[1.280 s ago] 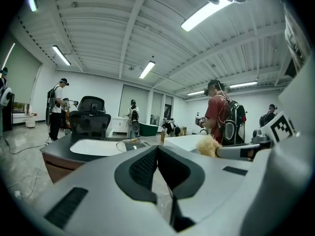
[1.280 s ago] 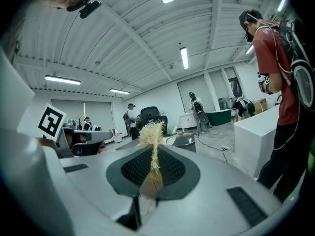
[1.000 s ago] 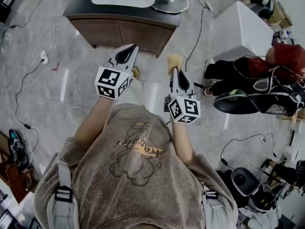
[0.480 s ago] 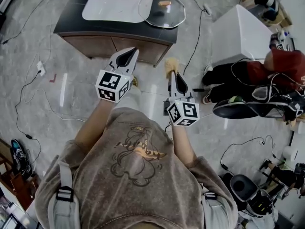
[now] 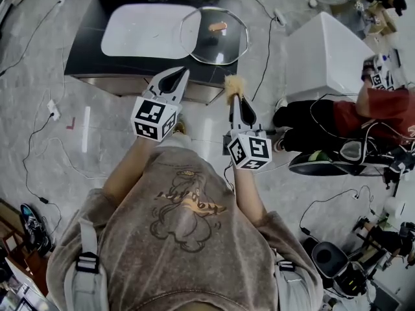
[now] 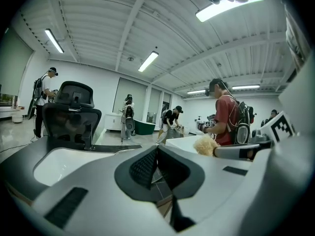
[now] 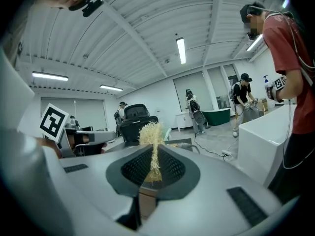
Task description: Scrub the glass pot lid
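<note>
The glass pot lid (image 5: 214, 36) with an orange knob lies flat on a dark cabinet top (image 5: 87, 57) at the top of the head view, beside a white board (image 5: 146, 30). Both grippers hang in the air just short of the cabinet's near edge. My left gripper (image 5: 178, 74) (image 6: 157, 149) is shut with nothing between its pads. My right gripper (image 5: 235, 97) (image 7: 153, 150) is shut on a straw-coloured fibre scrubber (image 5: 231, 83) (image 7: 150, 137), whose tuft sticks out past the tips. The left gripper view also catches the scrubber (image 6: 205, 144).
A white box (image 5: 327, 44) stands to the right of the cabinet. A person in red (image 5: 382, 105) crouches by bags at the far right. Cables (image 5: 45, 115) trail over the grey floor. A black office chair (image 7: 135, 116) stands behind the cabinet.
The cabinet with the lid has slid lower in the head view, nearer to both grippers, as the person walked towards it. Both grippers stay shut, the scrubber still in the right one.
</note>
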Motion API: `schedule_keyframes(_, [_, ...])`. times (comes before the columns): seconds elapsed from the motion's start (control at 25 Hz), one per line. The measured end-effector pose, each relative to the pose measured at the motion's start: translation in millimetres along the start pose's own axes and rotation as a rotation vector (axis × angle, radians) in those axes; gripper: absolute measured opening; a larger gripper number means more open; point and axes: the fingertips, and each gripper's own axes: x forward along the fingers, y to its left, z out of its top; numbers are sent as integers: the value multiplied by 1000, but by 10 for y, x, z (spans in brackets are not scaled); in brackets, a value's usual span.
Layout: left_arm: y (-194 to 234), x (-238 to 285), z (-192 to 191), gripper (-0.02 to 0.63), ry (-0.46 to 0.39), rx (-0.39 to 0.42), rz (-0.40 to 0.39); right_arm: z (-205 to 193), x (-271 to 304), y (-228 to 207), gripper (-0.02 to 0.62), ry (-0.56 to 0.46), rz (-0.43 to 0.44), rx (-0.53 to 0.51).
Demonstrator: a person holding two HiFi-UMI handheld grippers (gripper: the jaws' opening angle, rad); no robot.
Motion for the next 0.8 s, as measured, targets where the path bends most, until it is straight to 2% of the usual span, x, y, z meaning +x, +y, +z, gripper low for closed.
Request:
schedule_keyframes(0.32, [372,565,-19,17,42,10,-39,103,644,-329,38,-4,-56,14])
schedule_keyframes(0.8, [464,1062,48,17,65,15,-108,163,976,-654,38,0,-99,46])
